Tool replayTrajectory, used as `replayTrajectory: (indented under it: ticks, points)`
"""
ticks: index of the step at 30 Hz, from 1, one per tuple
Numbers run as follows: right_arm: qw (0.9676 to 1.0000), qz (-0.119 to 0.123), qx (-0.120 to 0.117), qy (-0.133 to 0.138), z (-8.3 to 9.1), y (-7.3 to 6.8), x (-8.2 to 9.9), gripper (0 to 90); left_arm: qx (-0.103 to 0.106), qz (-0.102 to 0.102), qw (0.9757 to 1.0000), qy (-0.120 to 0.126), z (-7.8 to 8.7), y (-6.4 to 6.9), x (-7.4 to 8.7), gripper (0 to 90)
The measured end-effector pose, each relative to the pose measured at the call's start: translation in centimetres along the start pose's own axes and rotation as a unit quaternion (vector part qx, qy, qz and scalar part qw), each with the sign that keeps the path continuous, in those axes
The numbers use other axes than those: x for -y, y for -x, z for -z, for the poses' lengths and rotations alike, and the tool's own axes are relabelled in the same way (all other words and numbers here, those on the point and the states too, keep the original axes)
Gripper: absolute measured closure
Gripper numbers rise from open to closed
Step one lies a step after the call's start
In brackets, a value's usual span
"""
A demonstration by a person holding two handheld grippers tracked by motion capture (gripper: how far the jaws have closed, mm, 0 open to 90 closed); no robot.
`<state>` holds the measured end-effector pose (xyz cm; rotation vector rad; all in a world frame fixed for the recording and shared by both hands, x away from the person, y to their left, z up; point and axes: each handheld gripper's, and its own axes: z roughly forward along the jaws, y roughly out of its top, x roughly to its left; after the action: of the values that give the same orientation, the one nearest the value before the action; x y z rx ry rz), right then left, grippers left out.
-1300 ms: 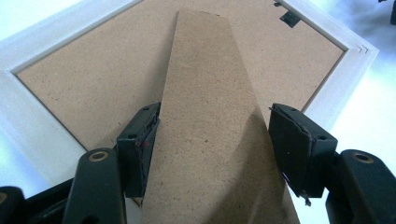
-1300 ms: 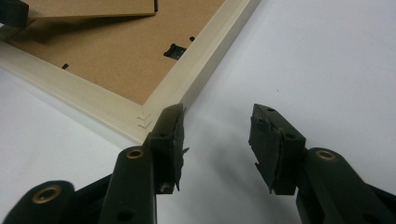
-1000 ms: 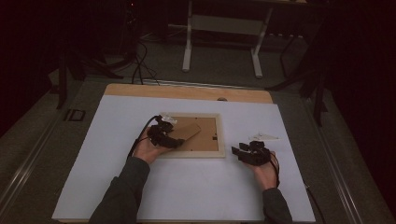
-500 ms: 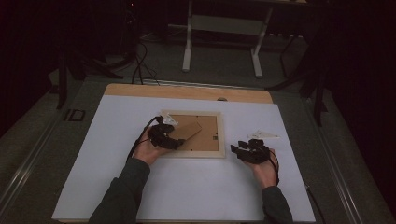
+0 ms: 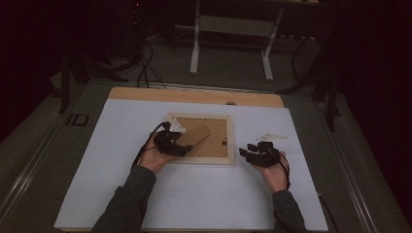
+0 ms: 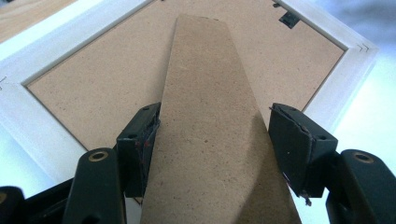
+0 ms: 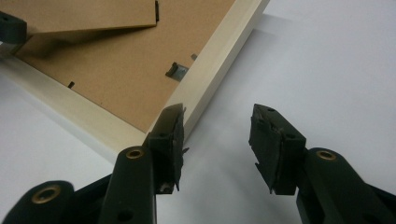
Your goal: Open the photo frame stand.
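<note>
Picture frame (image 5: 201,138) lies face down mid-bench (image 5: 194,204) on the white sheet. Our left gripper (image 6: 212,140) straddles the cardboard easel stand (image 6: 210,130); one pad touches its edge, the other stands off, so released, not yet clenched. Right gripper (image 7: 217,140) hangs spread and empty just off the frame's near corner. We judge the stand wants a square pinch low down, lifted gently about its hinge, right side steadying the frame. No containers present.

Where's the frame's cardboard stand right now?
In the left gripper view, the stand lies between the left tongs, over the backing board of the picture frame.
</note>
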<state>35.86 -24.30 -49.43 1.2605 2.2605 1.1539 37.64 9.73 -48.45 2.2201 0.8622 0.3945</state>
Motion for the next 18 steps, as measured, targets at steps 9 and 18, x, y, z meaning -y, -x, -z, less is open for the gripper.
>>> replayTrajectory:
  ticks: [9, 18]
  points:
    - [0.9999, 0.014, 0.001, -0.003, 0.0, -0.2, -1.0, 53.8, -0.011, -0.011, 0.9999, 0.007, 0.3, 0.5, 0.0, 38.1]
    - [0.9997, 0.024, 0.005, -0.005, -0.1, -0.2, -1.9, 53.7, -0.021, -0.018, 0.9995, 0.016, 0.5, 0.9, 0.1, 38.1]
